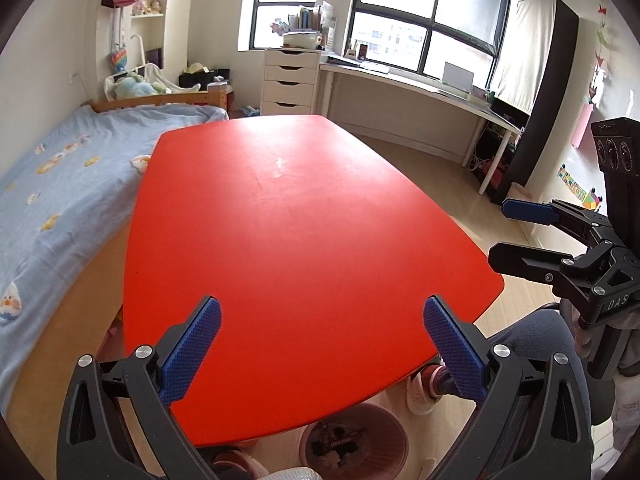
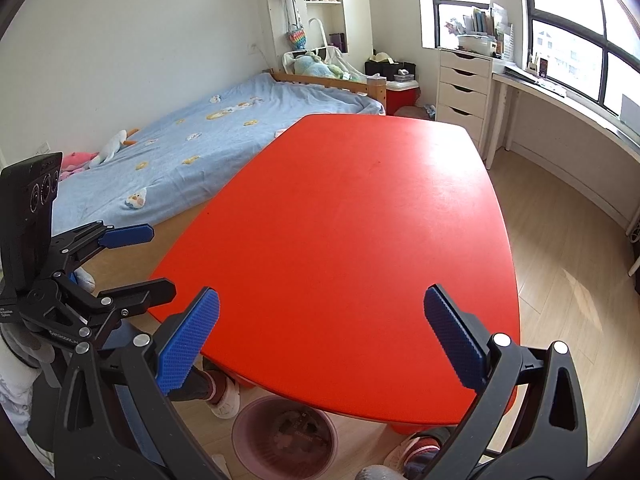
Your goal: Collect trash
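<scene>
Left gripper [image 1: 320, 344] and right gripper [image 2: 320, 340] level over red table [image 1: 304, 216], fingers spread, grasping nothing.

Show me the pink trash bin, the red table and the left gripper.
pink trash bin [image 2: 256, 414]: right wrist view, rim.
red table [image 1: 288, 220]: left wrist view, bare top.
left gripper [image 1: 322, 344]: left wrist view, between fingertips.

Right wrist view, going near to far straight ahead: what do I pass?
Pink bin on the floor, holding trash → red table → white drawer unit → window.
</scene>
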{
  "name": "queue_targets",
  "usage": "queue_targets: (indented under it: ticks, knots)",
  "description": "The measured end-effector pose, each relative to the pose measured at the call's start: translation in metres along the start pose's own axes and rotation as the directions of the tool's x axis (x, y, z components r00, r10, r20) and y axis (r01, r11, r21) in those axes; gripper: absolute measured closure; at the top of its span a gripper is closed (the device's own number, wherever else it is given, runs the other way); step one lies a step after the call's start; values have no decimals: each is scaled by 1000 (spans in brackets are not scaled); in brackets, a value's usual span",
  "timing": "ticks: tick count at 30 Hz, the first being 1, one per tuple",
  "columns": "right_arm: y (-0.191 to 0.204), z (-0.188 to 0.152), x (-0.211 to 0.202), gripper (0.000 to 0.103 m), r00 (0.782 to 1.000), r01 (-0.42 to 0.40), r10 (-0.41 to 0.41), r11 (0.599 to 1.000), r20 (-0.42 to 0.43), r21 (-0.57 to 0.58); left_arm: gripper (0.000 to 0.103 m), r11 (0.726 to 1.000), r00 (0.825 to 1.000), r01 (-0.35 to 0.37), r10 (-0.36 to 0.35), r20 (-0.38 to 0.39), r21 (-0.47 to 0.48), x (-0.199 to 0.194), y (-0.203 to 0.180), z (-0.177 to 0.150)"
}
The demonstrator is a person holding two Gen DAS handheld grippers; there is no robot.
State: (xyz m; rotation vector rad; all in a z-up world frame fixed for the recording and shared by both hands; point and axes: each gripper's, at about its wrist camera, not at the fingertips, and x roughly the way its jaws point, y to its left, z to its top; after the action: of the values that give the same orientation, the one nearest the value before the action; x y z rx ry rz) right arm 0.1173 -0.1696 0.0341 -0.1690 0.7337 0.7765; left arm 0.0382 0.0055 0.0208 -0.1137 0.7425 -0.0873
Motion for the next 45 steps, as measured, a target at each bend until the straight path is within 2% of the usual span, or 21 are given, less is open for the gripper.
queue_targets:
  ticks: [6,16,45]
  knots:
    - [0,2,3,3,1000,-1,1,1000,-4,-4,6,1000,1000,-10,10,-12,24,1,-5,-1]
    - [0,2,4,3,1000,2,-2,1000,-10,-4,6,1000,1000,9,-9,5,-17,-3,1,3]
    - [3,0,11,3,1000,3,-4,1000,-29,-5,6,1000,1000,7,-6,8,-23,-4,2,2]
